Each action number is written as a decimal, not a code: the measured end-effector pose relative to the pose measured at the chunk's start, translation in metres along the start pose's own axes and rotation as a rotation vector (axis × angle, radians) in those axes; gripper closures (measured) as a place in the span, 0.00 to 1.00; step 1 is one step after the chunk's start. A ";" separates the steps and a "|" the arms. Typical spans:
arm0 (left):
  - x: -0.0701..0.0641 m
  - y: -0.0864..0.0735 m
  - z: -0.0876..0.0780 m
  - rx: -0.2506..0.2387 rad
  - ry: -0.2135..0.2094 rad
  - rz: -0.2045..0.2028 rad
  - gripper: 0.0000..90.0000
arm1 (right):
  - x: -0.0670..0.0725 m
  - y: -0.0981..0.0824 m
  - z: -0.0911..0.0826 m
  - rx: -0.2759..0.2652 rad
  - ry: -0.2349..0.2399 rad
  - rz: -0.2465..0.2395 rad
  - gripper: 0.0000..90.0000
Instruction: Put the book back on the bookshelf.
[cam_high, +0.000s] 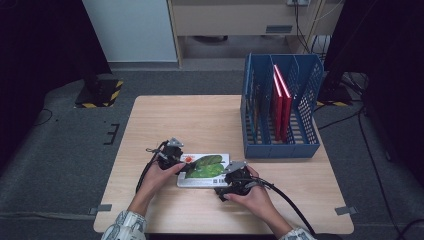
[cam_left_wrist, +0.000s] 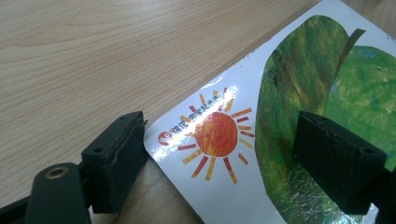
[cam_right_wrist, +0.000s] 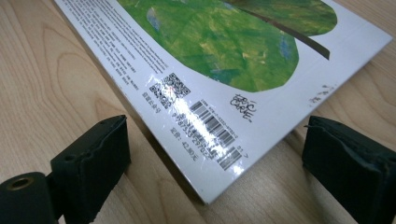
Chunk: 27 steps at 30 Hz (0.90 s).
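Note:
A thin picture book (cam_high: 205, 170) with a white cover, green leaves and an orange sun (cam_left_wrist: 215, 134) lies flat on the wooden table (cam_high: 200, 120) near its front. My left gripper (cam_high: 186, 165) is at the book's left end. In the left gripper view it (cam_left_wrist: 219, 135) stands open, with one jaw on the table beside the book's edge and the other over the green leaf. My right gripper (cam_high: 226, 176) is at the book's near right corner. In the right gripper view it (cam_right_wrist: 217, 135) is open, a jaw on each side of the barcode corner (cam_right_wrist: 210, 126), neither touching.
A blue slotted file rack (cam_high: 280, 145) stands at the table's right back and holds red books (cam_high: 281, 100) upright. Behind the table are grey floor, a black stand base with yellow stripes (cam_high: 100, 92) at the left, and cables at the right.

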<state>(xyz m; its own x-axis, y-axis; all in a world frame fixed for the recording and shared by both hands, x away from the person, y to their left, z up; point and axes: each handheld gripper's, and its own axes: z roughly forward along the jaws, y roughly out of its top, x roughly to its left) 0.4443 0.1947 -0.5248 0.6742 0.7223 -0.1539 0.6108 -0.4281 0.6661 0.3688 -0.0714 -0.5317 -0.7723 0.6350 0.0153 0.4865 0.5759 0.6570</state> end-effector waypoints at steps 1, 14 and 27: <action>0.000 -0.001 0.000 -0.010 0.001 -0.003 0.19 | 0.000 0.000 0.000 -0.001 -0.001 0.001 0.07; -0.002 0.003 -0.001 -0.009 0.033 -0.036 0.28 | 0.006 0.000 0.004 -0.009 -0.029 0.032 0.01; -0.004 0.005 -0.004 0.003 0.053 -0.041 0.33 | 0.007 0.001 0.005 -0.009 -0.035 0.024 0.00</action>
<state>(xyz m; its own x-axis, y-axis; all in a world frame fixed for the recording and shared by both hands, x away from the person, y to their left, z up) 0.4435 0.1920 -0.5178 0.6257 0.7670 -0.1422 0.6387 -0.3991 0.6579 0.3662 -0.0641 -0.5349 -0.7453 0.6667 0.0049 0.5013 0.5555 0.6634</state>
